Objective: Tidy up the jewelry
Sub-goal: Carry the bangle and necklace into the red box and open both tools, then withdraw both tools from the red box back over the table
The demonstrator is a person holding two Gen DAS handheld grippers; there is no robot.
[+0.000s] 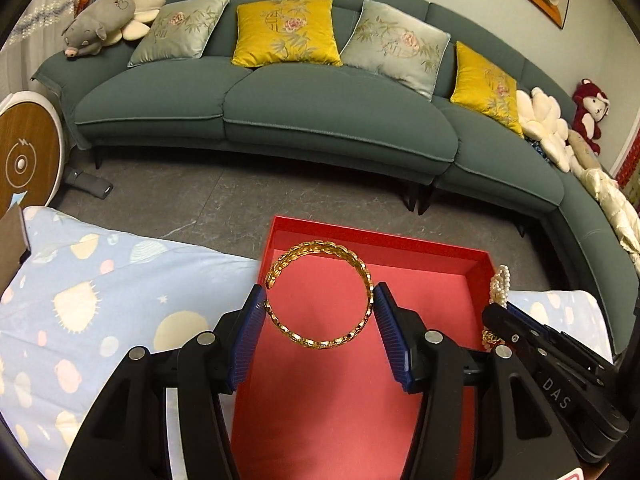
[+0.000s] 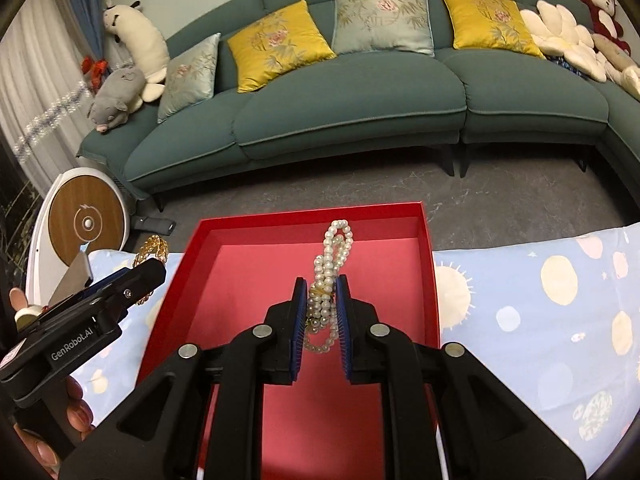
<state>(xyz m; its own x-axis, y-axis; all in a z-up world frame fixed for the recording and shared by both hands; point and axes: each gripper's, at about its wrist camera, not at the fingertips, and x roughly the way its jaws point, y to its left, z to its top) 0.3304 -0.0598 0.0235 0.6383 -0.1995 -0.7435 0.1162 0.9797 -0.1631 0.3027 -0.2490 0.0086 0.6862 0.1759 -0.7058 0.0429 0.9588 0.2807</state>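
Low in the centre of the left wrist view, our left gripper [image 1: 319,300] clasps a gold bangle [image 1: 318,295] between its blue pads, held above the pink floor of the red box [image 1: 420,300]. In the right wrist view our right gripper [image 2: 322,304] pinches a looped pearl necklace [image 2: 330,276] over the same red box [image 2: 240,272]. The box sits on a pale blue planet-print cloth [image 2: 540,300], with a teal sofa [image 2: 360,100] across the top of the frame.

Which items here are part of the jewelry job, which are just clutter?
Job: gold bangle in left gripper; pearl strand in right gripper; red box.

Clutter: sofa, cushions, plush pig, patterned cloth.
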